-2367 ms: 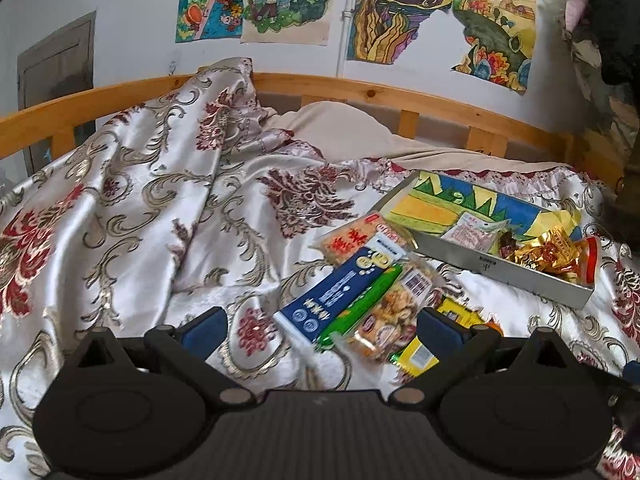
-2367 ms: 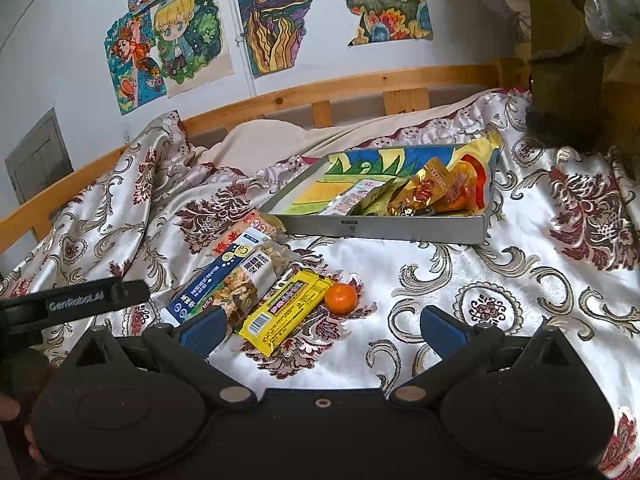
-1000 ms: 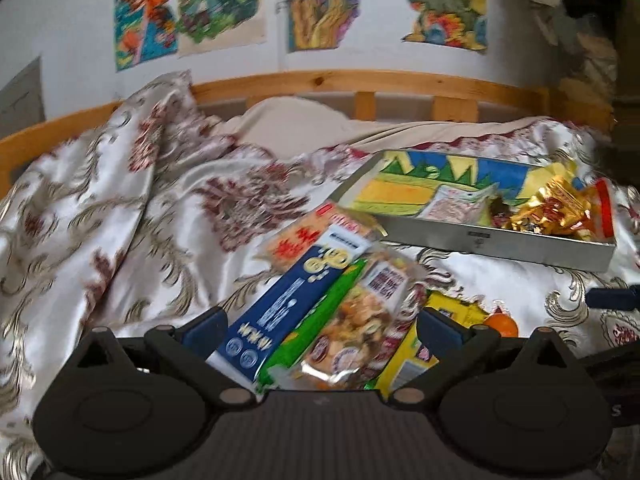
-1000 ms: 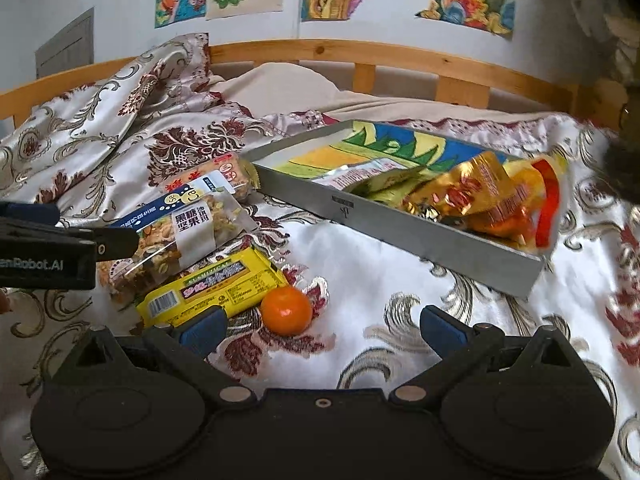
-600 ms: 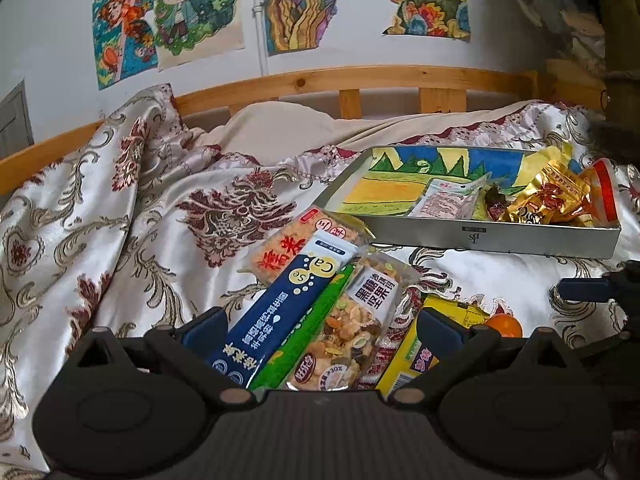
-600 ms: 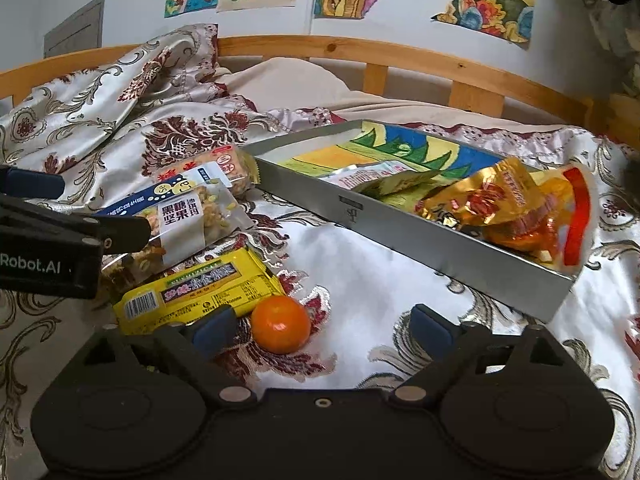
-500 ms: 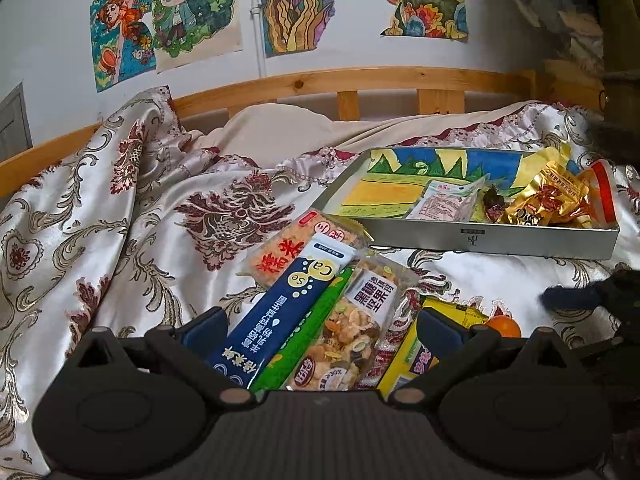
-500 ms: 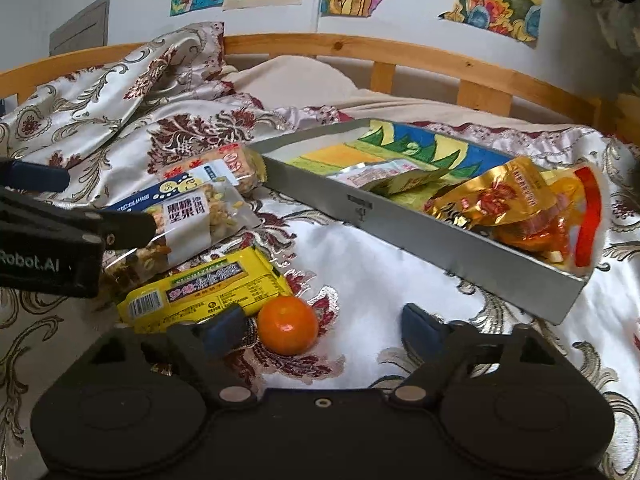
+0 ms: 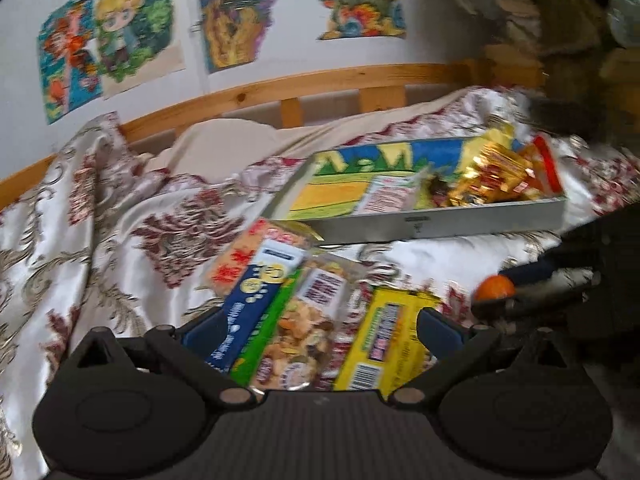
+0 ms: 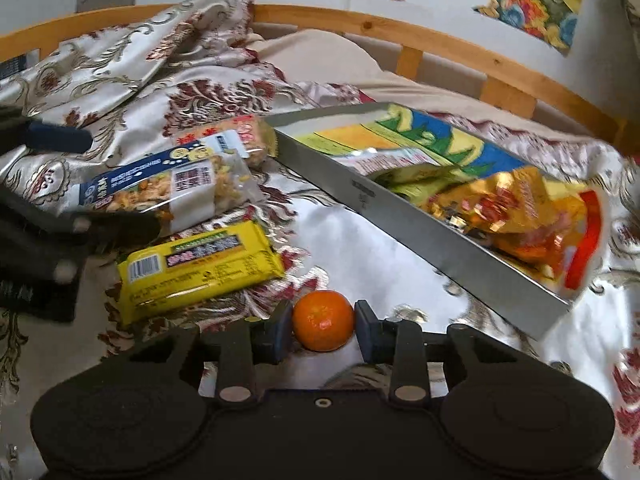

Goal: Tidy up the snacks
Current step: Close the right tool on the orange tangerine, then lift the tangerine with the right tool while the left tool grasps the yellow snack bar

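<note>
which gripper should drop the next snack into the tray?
Right. The right gripper has just been closing and its pads now flank the tangerine, beside the tray. The left gripper hangs open over the yellow packet, holding nothing.

1. The right claw (image 10: 323, 330) has just been closing; its blue pads touch both sides of the orange (image 10: 323, 320).
2. A yellow packet (image 10: 200, 264) lies ahead-left.
3. A grey tray (image 10: 400, 204) sits ahead-right.

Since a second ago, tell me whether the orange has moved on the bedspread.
No. The orange sits beside the same corner of the yellow packet; only the right tool has been closing, its pads now against it.
</note>
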### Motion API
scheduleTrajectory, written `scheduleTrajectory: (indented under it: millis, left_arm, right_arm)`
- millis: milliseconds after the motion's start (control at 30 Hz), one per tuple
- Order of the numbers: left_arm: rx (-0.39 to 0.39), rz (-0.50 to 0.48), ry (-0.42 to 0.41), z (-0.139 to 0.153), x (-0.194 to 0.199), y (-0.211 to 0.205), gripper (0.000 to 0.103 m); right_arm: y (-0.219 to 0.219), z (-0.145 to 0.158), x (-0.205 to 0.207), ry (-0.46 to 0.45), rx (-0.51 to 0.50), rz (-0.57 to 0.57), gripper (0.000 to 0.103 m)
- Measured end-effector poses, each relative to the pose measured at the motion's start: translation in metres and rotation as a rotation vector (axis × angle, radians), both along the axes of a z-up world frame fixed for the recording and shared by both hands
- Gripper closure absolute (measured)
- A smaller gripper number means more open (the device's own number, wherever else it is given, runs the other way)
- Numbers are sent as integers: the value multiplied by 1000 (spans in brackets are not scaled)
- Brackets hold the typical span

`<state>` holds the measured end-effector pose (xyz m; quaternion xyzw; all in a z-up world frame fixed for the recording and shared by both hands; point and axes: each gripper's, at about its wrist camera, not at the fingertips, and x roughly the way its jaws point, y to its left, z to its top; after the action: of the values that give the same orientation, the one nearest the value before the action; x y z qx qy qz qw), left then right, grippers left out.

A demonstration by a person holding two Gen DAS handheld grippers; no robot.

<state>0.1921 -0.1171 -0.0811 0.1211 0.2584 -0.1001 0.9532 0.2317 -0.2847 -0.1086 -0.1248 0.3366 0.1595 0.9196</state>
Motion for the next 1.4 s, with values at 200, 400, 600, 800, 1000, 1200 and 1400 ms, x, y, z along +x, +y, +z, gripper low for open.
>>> scheduleTrajectory:
  millis: [200, 400, 600, 800, 1000, 1200, 1400]
  left_arm:
    - [13, -105, 41, -10, 4, -18, 1]
    - [78, -197, 123, -28, 21, -37, 1]
    - [136, -241, 118, -30, 30, -45, 1]
    - [77, -281, 198, -29, 38, -54, 4]
    - [63, -181, 267, -33, 50, -48, 5]
    - [-5, -84, 340, -29, 58, -38, 34]
    - [-16, -39, 386, -25, 64, -35, 42]
  right_arm:
    - [-20, 13, 3, 27, 32, -82, 68]
    - [-27, 24, 1, 27, 87, -98, 68]
    - [-23, 22, 2, 27, 92, -77, 68]
    - [-29, 21, 4, 24, 101, -98, 68]
    - [-36, 25, 3, 11, 124, -116, 67]
    - [-38, 29, 2, -6, 139, -120, 67]
    - [-38, 27, -1, 4, 136, -116, 67]
